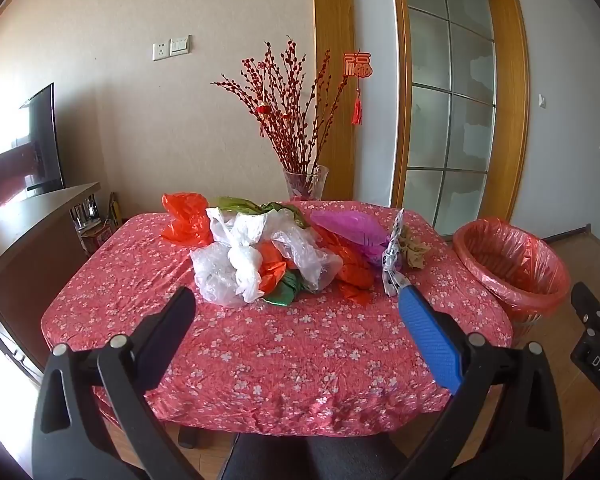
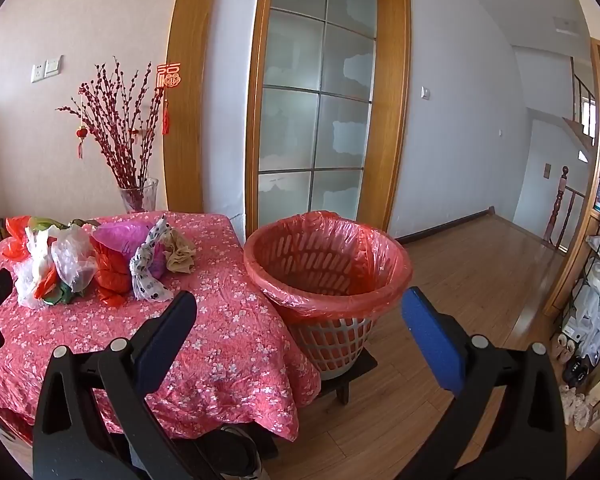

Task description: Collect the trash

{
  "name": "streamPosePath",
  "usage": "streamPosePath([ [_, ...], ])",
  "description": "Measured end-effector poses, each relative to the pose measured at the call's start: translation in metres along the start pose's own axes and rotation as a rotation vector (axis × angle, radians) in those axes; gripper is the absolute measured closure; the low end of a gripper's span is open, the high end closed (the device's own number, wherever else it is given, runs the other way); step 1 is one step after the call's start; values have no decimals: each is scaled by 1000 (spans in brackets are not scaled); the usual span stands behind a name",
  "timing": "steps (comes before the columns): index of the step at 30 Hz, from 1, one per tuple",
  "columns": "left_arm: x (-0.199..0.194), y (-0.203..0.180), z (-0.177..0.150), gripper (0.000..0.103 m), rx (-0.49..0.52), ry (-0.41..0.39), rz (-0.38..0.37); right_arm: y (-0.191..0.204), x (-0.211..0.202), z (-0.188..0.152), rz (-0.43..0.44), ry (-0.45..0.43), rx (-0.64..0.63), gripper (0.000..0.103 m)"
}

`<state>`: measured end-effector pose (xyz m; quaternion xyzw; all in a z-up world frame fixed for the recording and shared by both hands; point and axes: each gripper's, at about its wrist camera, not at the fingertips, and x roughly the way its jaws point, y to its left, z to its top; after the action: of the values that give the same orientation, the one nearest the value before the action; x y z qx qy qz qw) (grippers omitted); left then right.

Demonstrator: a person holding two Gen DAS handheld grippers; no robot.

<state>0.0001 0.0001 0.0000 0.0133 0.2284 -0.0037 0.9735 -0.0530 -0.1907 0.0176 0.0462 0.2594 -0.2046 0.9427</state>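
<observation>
- Nearest the lens, at the bottom of each wrist view, both tools stand with fingers spread wide and nothing between them: the left gripper (image 1: 296,316) over the near part of the table, the right gripper (image 2: 300,320) framing the gap between table and bin.
- Beyond the left gripper, in the middle of its frame, the trash sits heaped on the red flowered tablecloth (image 1: 260,360): clear bags (image 1: 240,256), an orange bag (image 1: 184,220), a purple sheet (image 1: 348,224), a spotted wrapper (image 1: 392,256) and a brown paper wad (image 1: 414,248), all touching or overlapping.
- These things look very light, soft and crinkly; film like this probably slides between pads and springs back when let go.
- A bunched knot or twisted neck seems the best place to pinch, not a flat single layer, since tangled pieces may drag neighbours along.
- At centre of the right view stands the bin (image 2: 328,276), lined in orange plastic, just beside the table's edge and apparently empty.
- At the far edge of the table, a glass vase (image 1: 306,184) of red branches looks fragile.
</observation>
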Motion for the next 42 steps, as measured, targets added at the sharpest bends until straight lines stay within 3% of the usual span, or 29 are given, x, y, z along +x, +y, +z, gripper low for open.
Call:
streamPosePath([
  [42, 0, 0, 0, 4, -2, 10, -1, 2, -3, -1, -3, 3, -8, 2],
])
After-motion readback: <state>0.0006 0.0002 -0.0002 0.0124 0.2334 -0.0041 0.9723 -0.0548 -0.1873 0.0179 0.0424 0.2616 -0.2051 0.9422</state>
